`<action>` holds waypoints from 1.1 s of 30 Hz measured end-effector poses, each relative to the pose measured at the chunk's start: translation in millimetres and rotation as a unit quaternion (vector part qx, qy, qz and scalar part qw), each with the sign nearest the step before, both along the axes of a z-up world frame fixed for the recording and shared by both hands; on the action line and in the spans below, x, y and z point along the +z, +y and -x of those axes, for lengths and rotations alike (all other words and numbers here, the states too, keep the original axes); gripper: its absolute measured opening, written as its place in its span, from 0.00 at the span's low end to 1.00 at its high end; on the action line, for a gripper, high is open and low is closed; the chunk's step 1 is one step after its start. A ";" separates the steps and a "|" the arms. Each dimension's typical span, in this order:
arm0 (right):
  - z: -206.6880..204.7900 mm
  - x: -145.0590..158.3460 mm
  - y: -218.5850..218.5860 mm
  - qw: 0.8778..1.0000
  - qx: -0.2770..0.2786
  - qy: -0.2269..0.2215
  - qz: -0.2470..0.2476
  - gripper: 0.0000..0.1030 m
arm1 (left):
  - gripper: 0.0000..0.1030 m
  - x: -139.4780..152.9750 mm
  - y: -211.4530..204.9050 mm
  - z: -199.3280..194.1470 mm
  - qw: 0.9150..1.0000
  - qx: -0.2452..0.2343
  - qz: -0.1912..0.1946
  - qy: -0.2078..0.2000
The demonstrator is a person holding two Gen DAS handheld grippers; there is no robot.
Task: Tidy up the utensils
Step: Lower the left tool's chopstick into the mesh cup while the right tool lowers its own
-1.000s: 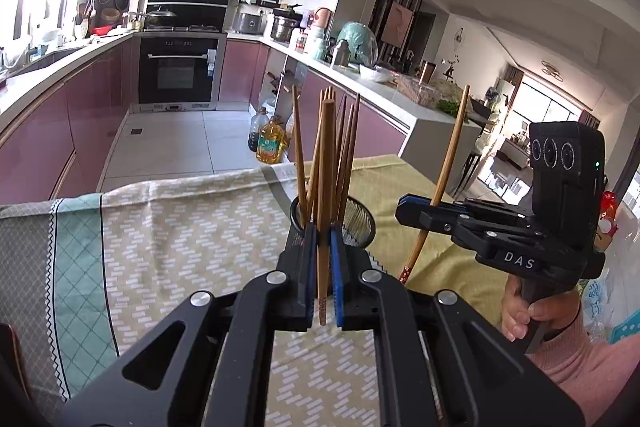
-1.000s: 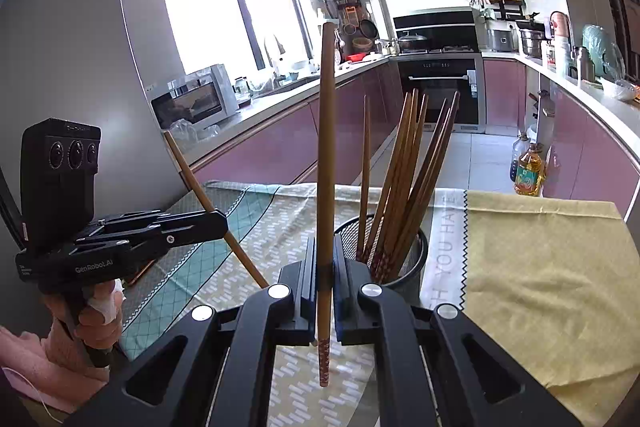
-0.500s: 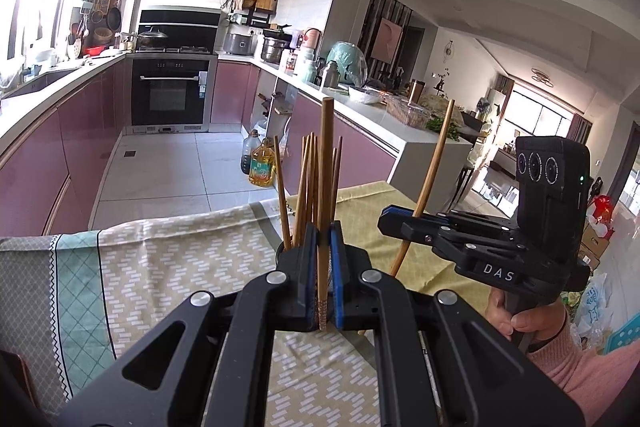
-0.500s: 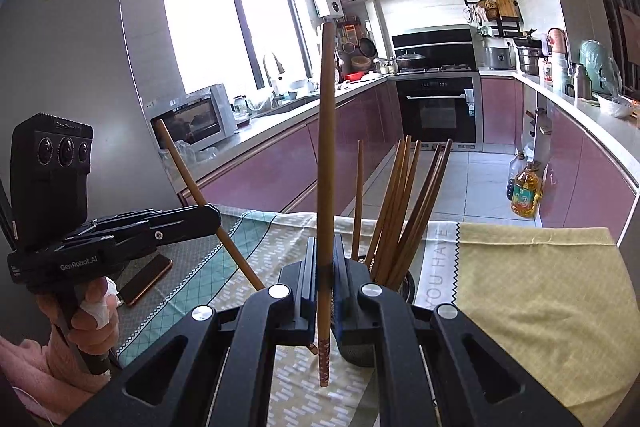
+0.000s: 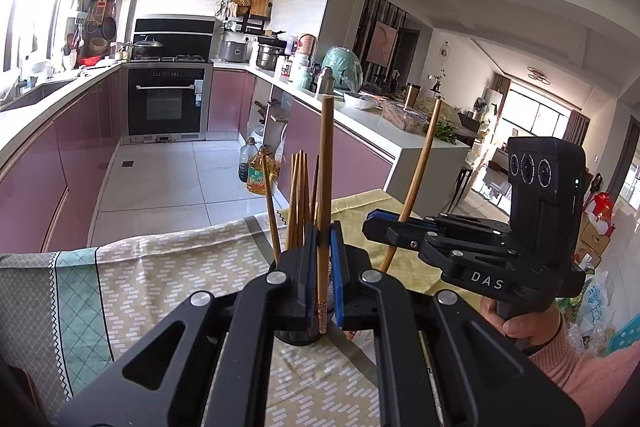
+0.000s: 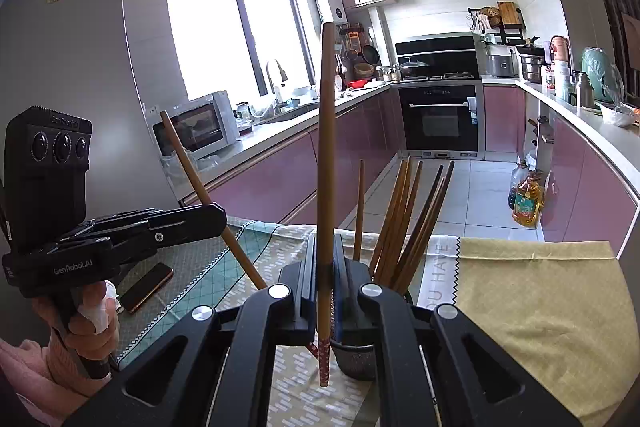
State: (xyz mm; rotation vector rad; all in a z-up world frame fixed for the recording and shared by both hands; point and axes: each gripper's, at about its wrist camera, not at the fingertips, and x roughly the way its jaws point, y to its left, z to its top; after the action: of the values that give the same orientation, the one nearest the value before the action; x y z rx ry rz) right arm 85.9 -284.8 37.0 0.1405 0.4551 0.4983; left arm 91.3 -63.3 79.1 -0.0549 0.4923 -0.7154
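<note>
My left gripper [image 5: 321, 267] is clamped on a single chopstick [image 5: 325, 195], which stands nearly upright between the blue pads with its patterned tip poking out below them. My right gripper [image 6: 325, 275] is likewise closed on a second chopstick [image 6: 326, 167], upright too, its red-patterned end hanging just under the jaws. From the left camera I can see the right gripper off to the right side, its stick leaning up and to the right; from the right camera the left gripper sits at the left edge, its stick tilted up and to the left.

Directly behind both sets of fingers is the dark mesh holder [image 6: 354, 359], standing on the tablecloth [image 6: 540, 307], with a bunch of chopsticks [image 6: 404, 223] fanned out in it (I can't count them reliably). Both held sticks are above the cloth, near the holder but outside it.

A phone [image 6: 146, 287] lies on the cloth's teal part, near the person's left hand [image 6: 84, 327].
</note>
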 end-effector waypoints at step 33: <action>-13.7 10.7 -1.2 1.000 -0.013 -0.012 -0.011 0.06 | 0.07 15.8 -9.5 -7.3 1.000 0.008 0.009 -0.018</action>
State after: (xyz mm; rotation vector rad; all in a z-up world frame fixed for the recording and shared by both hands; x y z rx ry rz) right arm 99.6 -286.0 47.7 0.1613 0.4246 0.4780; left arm 98.5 -72.8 94.9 -0.0616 0.4511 -0.7045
